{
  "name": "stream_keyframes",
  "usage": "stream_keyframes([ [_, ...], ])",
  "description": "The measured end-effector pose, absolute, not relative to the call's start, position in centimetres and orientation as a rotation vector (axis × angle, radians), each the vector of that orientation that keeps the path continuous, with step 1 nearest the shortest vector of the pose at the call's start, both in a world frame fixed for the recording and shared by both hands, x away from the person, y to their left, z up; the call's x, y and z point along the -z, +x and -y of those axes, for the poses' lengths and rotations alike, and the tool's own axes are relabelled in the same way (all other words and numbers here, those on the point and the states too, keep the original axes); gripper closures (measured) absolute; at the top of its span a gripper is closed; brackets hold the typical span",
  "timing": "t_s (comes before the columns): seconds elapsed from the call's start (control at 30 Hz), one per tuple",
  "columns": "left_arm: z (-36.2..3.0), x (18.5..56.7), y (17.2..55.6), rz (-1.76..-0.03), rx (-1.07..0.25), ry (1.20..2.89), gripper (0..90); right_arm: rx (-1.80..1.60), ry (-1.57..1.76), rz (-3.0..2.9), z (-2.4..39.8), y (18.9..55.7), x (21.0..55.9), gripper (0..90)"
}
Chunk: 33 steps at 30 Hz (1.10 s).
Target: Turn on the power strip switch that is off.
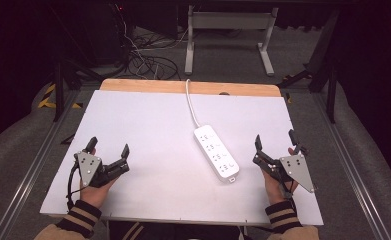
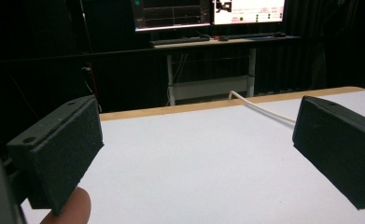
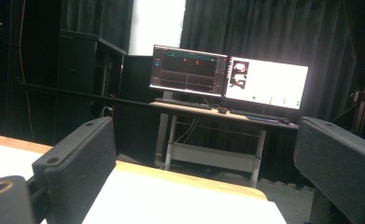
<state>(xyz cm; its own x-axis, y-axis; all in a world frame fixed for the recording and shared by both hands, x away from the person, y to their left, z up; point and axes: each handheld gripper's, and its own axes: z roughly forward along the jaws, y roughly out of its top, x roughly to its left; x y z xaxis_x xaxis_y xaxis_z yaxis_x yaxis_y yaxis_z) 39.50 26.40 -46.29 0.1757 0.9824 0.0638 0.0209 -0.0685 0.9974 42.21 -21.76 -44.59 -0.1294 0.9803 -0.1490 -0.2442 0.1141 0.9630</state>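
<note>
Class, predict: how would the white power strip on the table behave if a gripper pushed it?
The white plastic power strip looks rigid and lies flat, so it would probably slide, not tip or roll. Its floppy white cable trails off the table's far edge and may drag or swing it.

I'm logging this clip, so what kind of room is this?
Probably a lab or recording studio, not a home. Black curtains close it in, two lit monitors sit on a desk behind the table, and loose cables lie on the floor. A person holds two open grippers beside a power strip.
</note>
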Motion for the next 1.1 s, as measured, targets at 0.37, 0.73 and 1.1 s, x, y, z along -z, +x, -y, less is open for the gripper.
stream_keyframes([
  [0.37, -26.49, 46.28, 39.45, -1.065, -1.115, 1.359, 2.1, -1.322, 0.885, -1.206, 21.81, 42.38, 44.69, 7.6],
  [0.73, -26.27, 46.25, 39.56, -1.057, -1.110, 1.362, 2.1, -1.329, 0.924, -1.197, 22.21, 42.26, 44.79, 8.0],
  [1.1, -26.56, 46.28, 39.37, -1.070, -1.113, 1.357, 2.1, -1.331, 0.926, -1.214, 21.96, 42.69, 44.94, 8.2],
])
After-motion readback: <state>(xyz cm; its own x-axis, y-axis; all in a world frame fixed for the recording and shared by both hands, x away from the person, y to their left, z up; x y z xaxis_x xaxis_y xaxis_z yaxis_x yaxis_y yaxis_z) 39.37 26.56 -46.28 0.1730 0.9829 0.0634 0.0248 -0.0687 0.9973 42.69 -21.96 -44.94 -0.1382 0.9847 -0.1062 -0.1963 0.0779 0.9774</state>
